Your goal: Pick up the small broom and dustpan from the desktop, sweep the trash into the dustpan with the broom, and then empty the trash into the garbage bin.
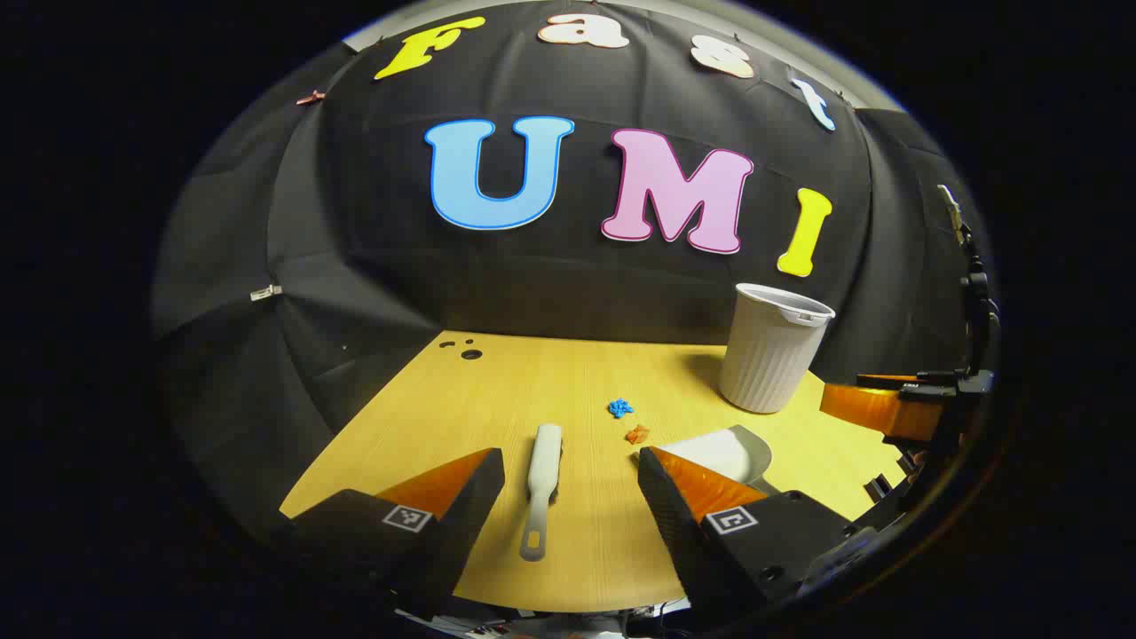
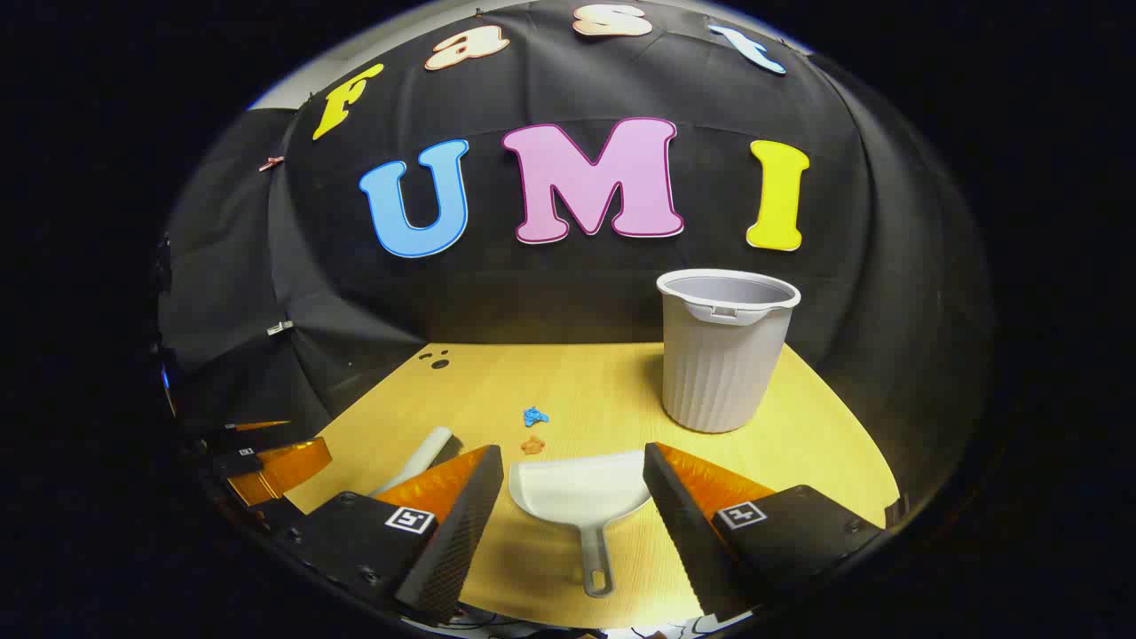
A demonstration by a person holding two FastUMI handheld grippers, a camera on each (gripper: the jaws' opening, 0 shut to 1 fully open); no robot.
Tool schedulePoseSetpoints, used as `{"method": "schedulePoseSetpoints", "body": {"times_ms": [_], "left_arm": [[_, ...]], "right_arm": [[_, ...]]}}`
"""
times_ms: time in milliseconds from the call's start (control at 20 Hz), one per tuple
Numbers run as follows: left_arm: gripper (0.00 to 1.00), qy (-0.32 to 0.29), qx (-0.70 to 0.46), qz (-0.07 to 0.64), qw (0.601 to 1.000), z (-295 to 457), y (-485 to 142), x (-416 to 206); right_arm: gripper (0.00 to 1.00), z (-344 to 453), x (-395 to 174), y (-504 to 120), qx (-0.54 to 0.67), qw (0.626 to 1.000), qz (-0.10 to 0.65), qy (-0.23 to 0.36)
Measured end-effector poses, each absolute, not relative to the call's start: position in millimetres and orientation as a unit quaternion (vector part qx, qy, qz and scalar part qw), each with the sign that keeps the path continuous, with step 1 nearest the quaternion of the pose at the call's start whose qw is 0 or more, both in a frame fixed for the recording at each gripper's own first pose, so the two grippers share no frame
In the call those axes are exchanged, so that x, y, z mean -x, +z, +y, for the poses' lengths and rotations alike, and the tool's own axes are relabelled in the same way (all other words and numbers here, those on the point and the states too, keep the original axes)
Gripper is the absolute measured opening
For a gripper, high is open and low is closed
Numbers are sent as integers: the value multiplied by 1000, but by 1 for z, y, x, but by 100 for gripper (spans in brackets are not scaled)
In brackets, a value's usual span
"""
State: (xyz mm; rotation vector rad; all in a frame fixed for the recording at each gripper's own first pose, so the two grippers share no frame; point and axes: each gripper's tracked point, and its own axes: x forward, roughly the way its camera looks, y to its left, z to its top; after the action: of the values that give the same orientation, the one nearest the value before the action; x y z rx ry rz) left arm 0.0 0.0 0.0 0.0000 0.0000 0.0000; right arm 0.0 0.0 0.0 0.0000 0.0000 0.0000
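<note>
The small broom (image 1: pixel 542 475) is seen lying flat on the yellow wooden desktop (image 1: pixel 568 382), its handle pointing toward the camera and its head pointing toward the garbage bin (image 1: pixel 774 347). In the left gripper view, the left gripper (image 1: pixel 571 475) is held above the desk with its jaws spread wide to either side of the broom, and nothing is gripped. The pale ribbed bin is placed upright at the far side of the desk. Two small scraps of trash, one blue (image 1: pixel 620 408) and one orange (image 1: pixel 636 434), are found on the desk between the bin and the broom. In the right gripper view, the dustpan (image 2: pixel 581 494) is seen lying flat just in front of the bin, its handle pointing away from the bin. The right gripper (image 2: pixel 574 477) is likewise held wide open around the dustpan, with nothing grasped.
</note>
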Motion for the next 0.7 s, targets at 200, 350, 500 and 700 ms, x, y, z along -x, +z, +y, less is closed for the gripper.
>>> {"method": "schedulePoseSetpoints", "body": {"times_ms": [200, 350, 500, 700], "left_arm": [[96, 4, 6, 10, 1000, 4, -3, -5], [96, 10, 5, 15, 1000, 8, -5, -7], [96, 13, 13, 23, 1000, 9, -7, -14], [96, 17, 13, 35, 999, 11, -15, -21]], "right_arm": [[99, -3, -3, -5, 1, 1000, 9, 2], [99, -6, -7, -9, 0, 1000, 16, 5], [99, -5, -9, -14, 2, 1000, 24, 12], [99, -3, -15, -22, 4, 999, 35, 22]]}}
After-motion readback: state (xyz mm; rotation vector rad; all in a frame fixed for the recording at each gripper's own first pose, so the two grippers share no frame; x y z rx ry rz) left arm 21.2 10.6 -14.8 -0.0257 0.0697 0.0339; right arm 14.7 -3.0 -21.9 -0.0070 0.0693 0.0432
